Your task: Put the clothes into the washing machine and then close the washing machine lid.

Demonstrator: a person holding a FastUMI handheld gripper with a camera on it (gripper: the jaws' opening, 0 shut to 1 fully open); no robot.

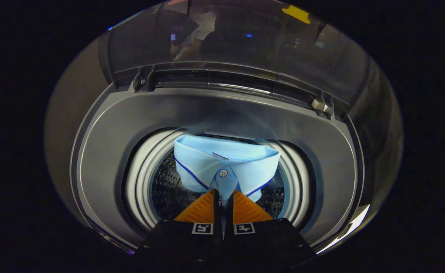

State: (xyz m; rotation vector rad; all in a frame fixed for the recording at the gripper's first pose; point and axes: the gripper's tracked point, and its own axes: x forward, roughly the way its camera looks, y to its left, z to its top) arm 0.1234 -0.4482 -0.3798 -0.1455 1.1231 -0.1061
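A light blue shirt with a dark blue stripe on its collar and a buttoned neck hangs over the round opening of the top-load washing machine. My gripper is shut on the shirt just below the collar button, its orange fingers pressed close together on the cloth. Beneath the shirt lies the perforated steel drum inside a white inner ring. The dark transparent lid stands raised behind the opening, hinged at the back.
The grey top deck of the machine surrounds the opening on all sides. A lid hinge sits at the back right. Reflections of a person show in the raised lid.
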